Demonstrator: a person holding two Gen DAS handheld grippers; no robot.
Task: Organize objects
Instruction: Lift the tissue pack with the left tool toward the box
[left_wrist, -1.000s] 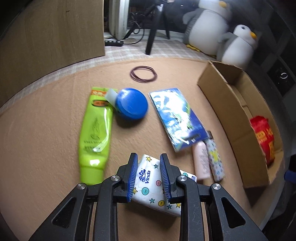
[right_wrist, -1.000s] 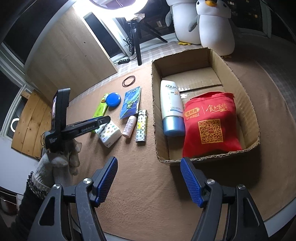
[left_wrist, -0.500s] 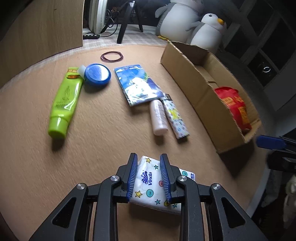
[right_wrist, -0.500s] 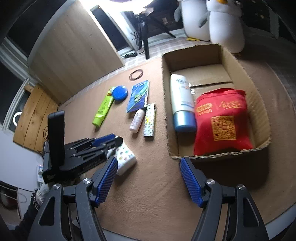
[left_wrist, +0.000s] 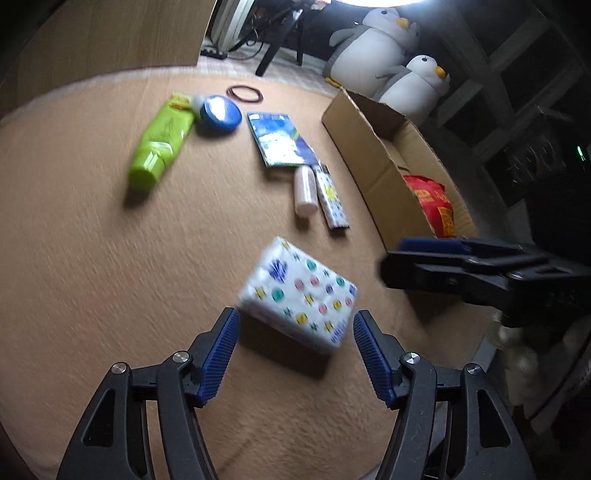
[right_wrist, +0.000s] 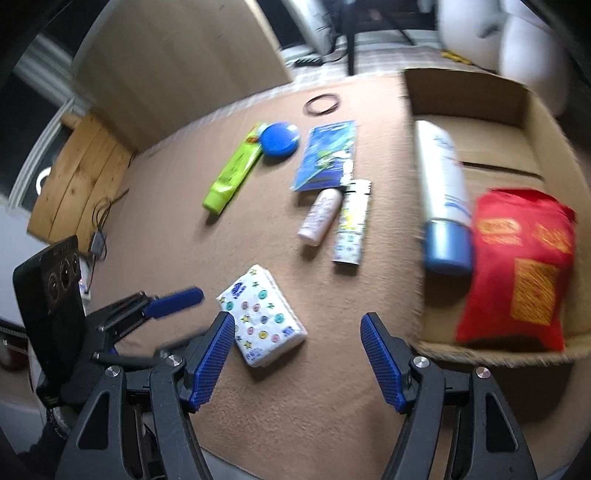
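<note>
My left gripper (left_wrist: 295, 354) is a black plastic frame with triangular cut-outs in its arms, silver screw heads at the pivots, and two ribbed blue pads on the fingers (left_wrist: 218, 356). My right gripper (right_wrist: 297, 363) is built the same: black arms, round silver screws, ridged blue pads.

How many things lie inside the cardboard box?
2 visible inside the cardboard box: a white tube with a blue cap along its left wall, and a red bag to the tube's right, at the near end. Something may be hidden under the bag.
</note>
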